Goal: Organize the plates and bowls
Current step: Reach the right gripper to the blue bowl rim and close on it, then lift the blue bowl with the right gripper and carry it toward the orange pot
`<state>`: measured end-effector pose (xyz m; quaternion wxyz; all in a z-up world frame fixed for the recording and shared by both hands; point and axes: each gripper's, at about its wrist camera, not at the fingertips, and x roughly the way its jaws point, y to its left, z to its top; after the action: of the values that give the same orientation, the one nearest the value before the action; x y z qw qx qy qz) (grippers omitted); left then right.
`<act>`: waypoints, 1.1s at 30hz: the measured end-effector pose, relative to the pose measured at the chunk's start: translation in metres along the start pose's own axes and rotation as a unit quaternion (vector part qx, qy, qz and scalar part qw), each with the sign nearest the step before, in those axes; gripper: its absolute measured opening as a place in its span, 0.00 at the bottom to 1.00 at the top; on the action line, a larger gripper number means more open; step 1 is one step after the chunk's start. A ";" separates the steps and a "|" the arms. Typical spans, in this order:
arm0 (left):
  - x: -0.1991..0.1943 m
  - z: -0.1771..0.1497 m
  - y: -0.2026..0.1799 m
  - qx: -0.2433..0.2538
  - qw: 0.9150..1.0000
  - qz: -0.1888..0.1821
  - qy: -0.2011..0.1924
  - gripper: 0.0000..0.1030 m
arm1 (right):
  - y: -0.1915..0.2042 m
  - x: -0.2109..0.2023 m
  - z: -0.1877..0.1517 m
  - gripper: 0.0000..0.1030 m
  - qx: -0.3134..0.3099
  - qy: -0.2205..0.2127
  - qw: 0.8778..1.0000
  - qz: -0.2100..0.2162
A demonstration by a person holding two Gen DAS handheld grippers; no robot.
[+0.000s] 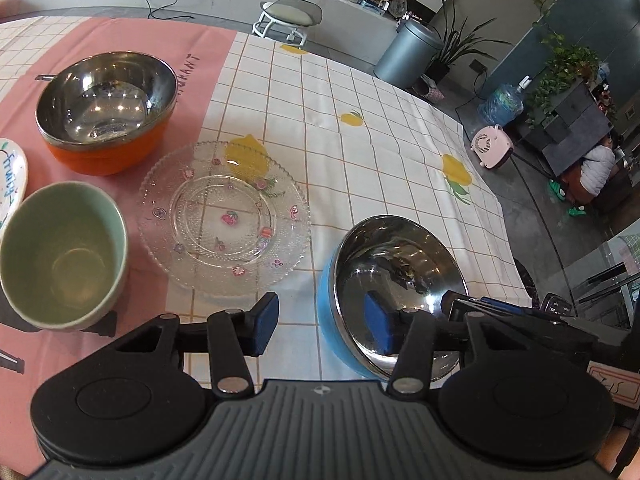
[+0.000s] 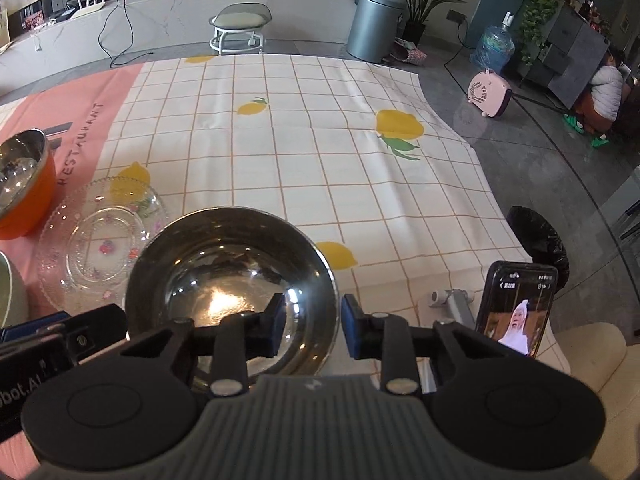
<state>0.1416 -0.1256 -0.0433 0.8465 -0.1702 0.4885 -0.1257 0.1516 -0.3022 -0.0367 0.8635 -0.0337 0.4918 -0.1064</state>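
A blue-sided steel bowl (image 1: 394,280) sits on the table near the front edge. My left gripper (image 1: 320,328) is open and straddles its left rim, one finger inside and one outside. My right gripper (image 2: 312,328) is open and straddles the same bowl's (image 2: 228,264) right rim. A clear glass plate (image 1: 224,214) with small flower prints lies left of the bowl, also in the right wrist view (image 2: 100,248). An orange-sided steel bowl (image 1: 106,110) stands behind it. A green ceramic bowl (image 1: 60,254) stands at the left.
A white printed plate's edge (image 1: 12,176) shows at the far left. A phone (image 2: 518,312) stands on a holder at the table's right front corner. The checked lemon-print tablecloth (image 2: 320,152) stretches behind the bowl. A stool (image 2: 240,26), bin and heater stand on the floor beyond.
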 end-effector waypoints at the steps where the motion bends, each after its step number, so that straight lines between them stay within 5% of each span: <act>1: 0.003 0.000 -0.002 -0.003 1.000 0.000 0.001 0.56 | -0.003 0.002 0.002 0.28 0.001 0.002 1.000 0.003; 7: 0.021 -0.001 -0.011 -0.017 1.000 0.015 0.017 0.48 | -0.012 0.016 0.013 0.29 0.008 0.022 0.999 0.027; 9: 0.024 -0.002 -0.012 -0.020 0.999 0.025 0.015 0.29 | -0.010 0.026 0.014 0.29 0.003 0.035 0.999 0.028; 12: 0.027 -0.004 -0.016 -0.009 0.999 0.033 0.013 0.13 | -0.008 0.034 0.013 0.11 -0.001 0.043 0.999 0.028; 20: 0.015 -0.003 -0.018 0.010 0.998 0.056 0.024 0.08 | -0.010 0.017 0.010 0.05 0.022 0.029 0.998 0.043; 33: -0.111 -0.005 0.035 0.014 0.991 0.124 -0.043 0.08 | 0.059 -0.080 -0.014 0.05 -0.008 -0.029 0.994 0.107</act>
<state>0.0847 -0.0527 0.0271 0.8783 -0.1013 0.4670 -0.0189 0.1094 -0.2267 0.0141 0.8836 0.0096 0.4680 -0.0083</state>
